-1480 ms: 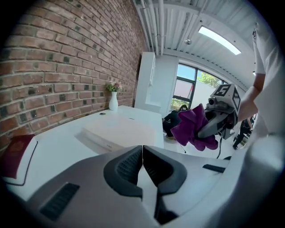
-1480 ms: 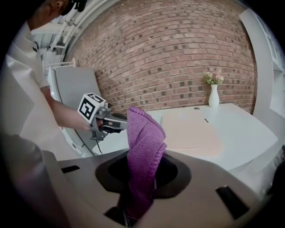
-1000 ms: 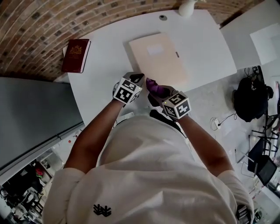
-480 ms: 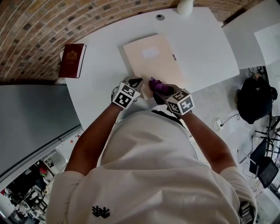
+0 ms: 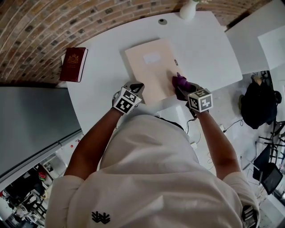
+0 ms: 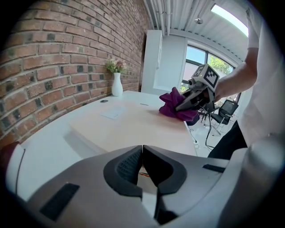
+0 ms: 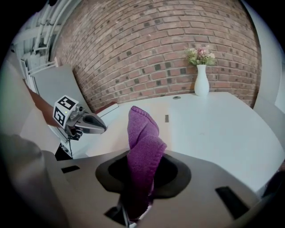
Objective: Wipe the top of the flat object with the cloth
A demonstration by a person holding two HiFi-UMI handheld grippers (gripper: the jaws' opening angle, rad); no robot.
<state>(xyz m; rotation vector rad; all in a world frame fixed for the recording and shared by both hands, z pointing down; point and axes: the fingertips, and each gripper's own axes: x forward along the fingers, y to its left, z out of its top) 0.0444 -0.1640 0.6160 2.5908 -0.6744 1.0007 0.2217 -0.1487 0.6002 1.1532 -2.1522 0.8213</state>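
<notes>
Far left on the white table (image 5: 102, 49), a dark red booklet (image 5: 73, 64) lies near the brick-wall side, well apart from the work area.

The left gripper (image 5: 136, 85) sits at the near left corner of the flat tan folder (image 5: 149, 73). Its own view shows the jaws brought fully together. Whether they catch the folder's edge cannot be determined.

The folder lies flat at the table's centre, with a pale label patch (image 5: 152, 58) on top. Nothing stands on it apart from the cloth.

The right gripper (image 5: 182, 90) is at the folder's near right edge, jaws clamped on the purple cloth (image 5: 179, 80). The cloth bunches up out of the jaws and rests against the folder top.

A white vase (image 5: 188, 10) and a small round grommet (image 5: 162, 21) sit at the far edge of the table, clear of the folder. A black bag (image 5: 258, 109) lies on the floor to the right.

Half a second ago the cloth and right gripper were at the folder's near left corner, just beside the left gripper. They are now across at the right edge. The left gripper's position is essentially unchanged.
</notes>
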